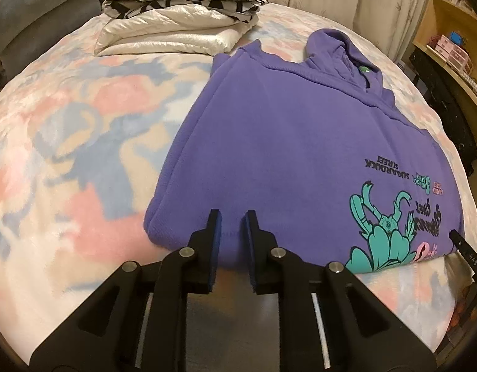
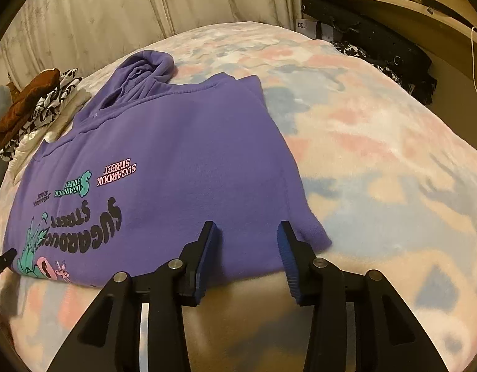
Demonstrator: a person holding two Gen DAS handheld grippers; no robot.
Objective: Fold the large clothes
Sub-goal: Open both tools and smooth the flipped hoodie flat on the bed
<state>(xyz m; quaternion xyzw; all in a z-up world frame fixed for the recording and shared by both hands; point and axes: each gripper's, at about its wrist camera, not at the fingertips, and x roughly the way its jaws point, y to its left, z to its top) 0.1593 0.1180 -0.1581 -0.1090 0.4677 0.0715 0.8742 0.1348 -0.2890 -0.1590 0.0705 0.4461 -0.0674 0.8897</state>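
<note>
Left gripper (image 1: 230, 217): jaws narrowly parted, nothing pinched between the pads; poised over the near hem at the hoodie's left corner.
Right gripper (image 2: 245, 228): jaws set wider, nothing gripped; placed above the near hem by the right corner.
Hoodie (image 2: 164, 155): laid flat on the bed (image 2: 378, 161), sleeves already folded in, hood farthest away.
Long axis: run straight away from both grippers, hem to hood.
Nearer hand: neither is judged closer; each sits at its own corner.
Coming move: hem likely to be pinched and carried toward the hood.
Stack of folded clothes (image 1: 179, 15): kept well apart, at the far left.
</note>
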